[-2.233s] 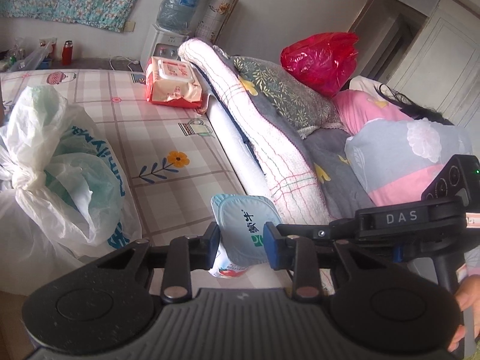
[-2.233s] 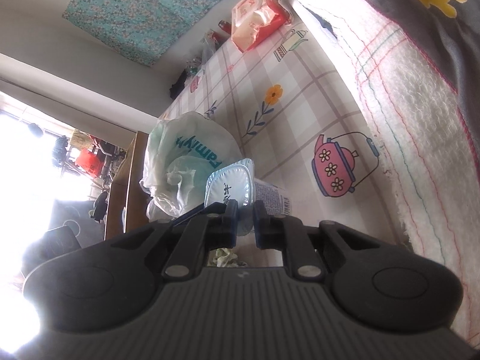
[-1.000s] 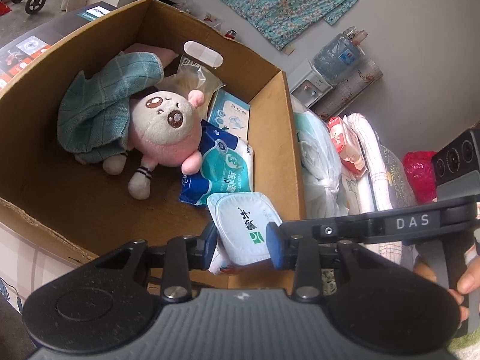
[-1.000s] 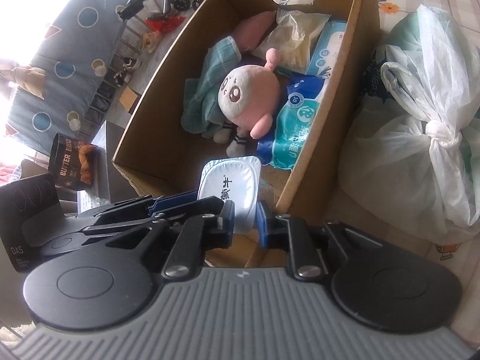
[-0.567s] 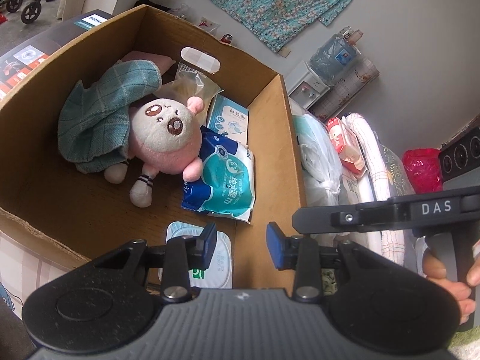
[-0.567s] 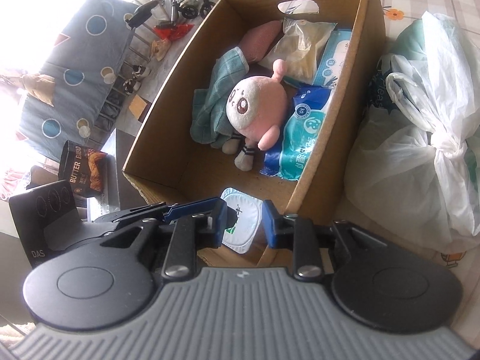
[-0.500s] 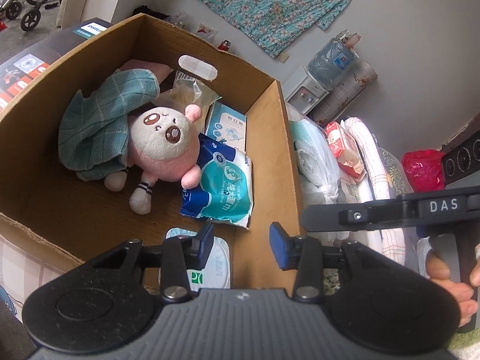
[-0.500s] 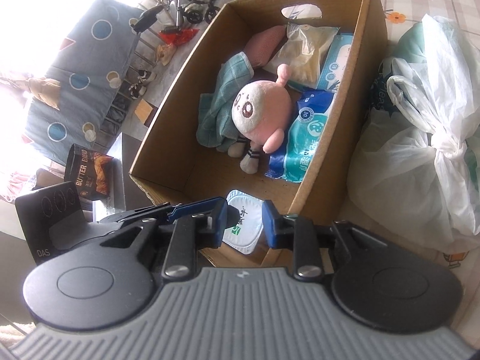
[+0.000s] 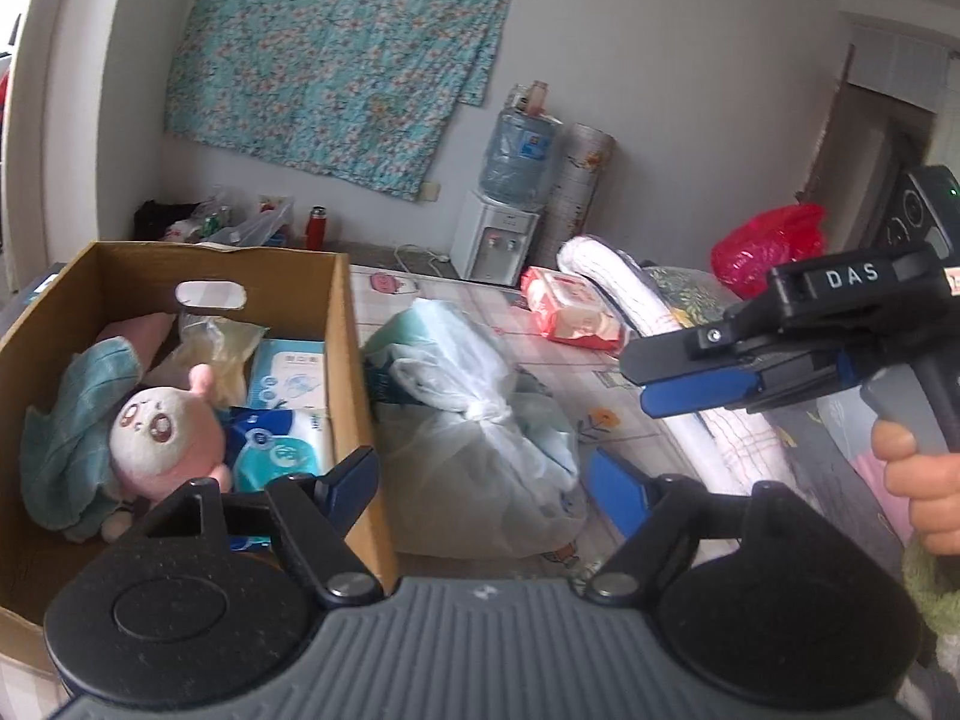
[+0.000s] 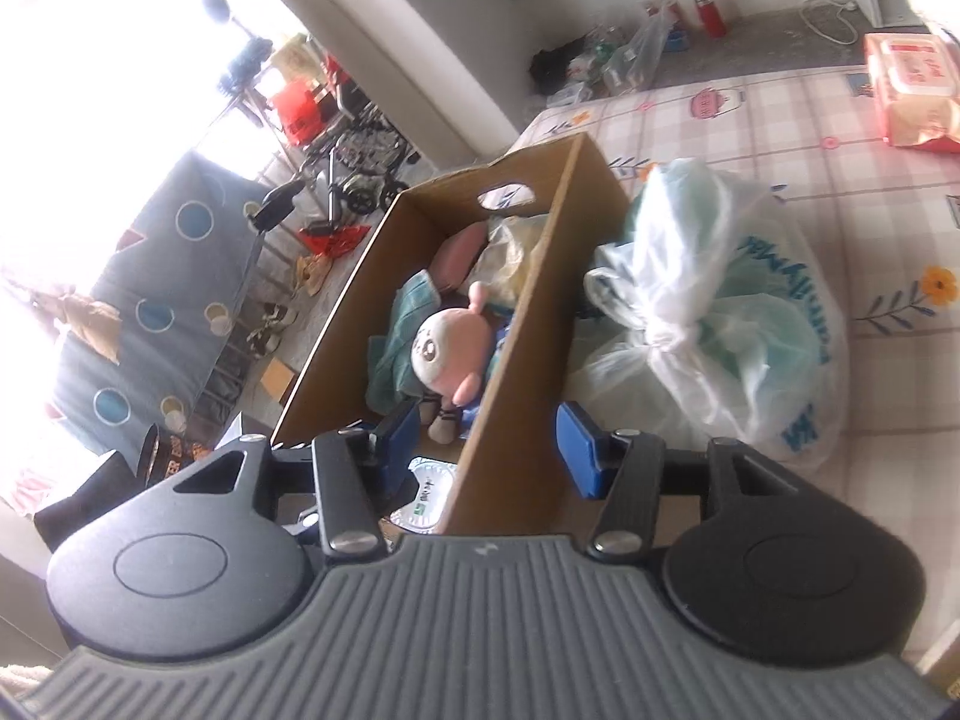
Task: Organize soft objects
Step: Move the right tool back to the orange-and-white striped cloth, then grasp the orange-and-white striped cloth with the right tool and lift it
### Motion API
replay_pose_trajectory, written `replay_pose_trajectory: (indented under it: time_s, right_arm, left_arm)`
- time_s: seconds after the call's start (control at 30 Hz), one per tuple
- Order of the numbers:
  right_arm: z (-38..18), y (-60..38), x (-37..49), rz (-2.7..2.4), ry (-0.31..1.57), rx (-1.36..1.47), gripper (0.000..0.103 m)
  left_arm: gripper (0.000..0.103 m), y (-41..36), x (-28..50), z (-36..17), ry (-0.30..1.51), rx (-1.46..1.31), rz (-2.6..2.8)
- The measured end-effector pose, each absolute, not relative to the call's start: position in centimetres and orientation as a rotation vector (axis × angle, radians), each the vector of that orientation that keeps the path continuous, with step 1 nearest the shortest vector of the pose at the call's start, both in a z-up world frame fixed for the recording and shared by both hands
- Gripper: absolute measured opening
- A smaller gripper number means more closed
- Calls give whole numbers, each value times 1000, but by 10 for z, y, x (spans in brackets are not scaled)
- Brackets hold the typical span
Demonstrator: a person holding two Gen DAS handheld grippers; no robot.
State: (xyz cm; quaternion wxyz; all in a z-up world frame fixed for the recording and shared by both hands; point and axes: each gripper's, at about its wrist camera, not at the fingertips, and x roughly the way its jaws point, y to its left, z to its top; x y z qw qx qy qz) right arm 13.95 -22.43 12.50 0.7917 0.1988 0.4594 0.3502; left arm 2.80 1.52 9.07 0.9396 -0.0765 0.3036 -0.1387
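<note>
Landmark: the cardboard box (image 9: 351, 360), open-topped, standing on the checked bedsheet (image 10: 780, 120).
What changed: a second ago both claws were pinching the foil-lidded cup (image 10: 427, 495) over the box; now it lies inside, at the near end of the box floor, lid up.
Left gripper (image 9: 483, 483): jaws spread wide, empty, straddling the box's right wall.
Right gripper (image 10: 489, 441): jaws likewise spread, holding nothing, above the near end of the box.
Already in the box: the pink plush (image 9: 162, 441) in the middle, the teal cloth (image 9: 69, 432) beside it, the wipe packs (image 9: 282, 450) against the right wall.
Outside the box: the knotted plastic bag (image 9: 480, 420) touching the right wall; the red tissue pack (image 9: 570, 309) well beyond it.
Meaning: the cup looks stowed; I'd guess the bag or tissue pack comes next.
</note>
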Motion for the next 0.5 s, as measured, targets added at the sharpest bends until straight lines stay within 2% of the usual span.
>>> replay_pose_trajectory:
  time_s: [0.5]
  right_arm:
    - [70, -396, 48, 334, 1006, 592, 52]
  left_arm:
    - [76, -115, 27, 25, 747, -36, -660]
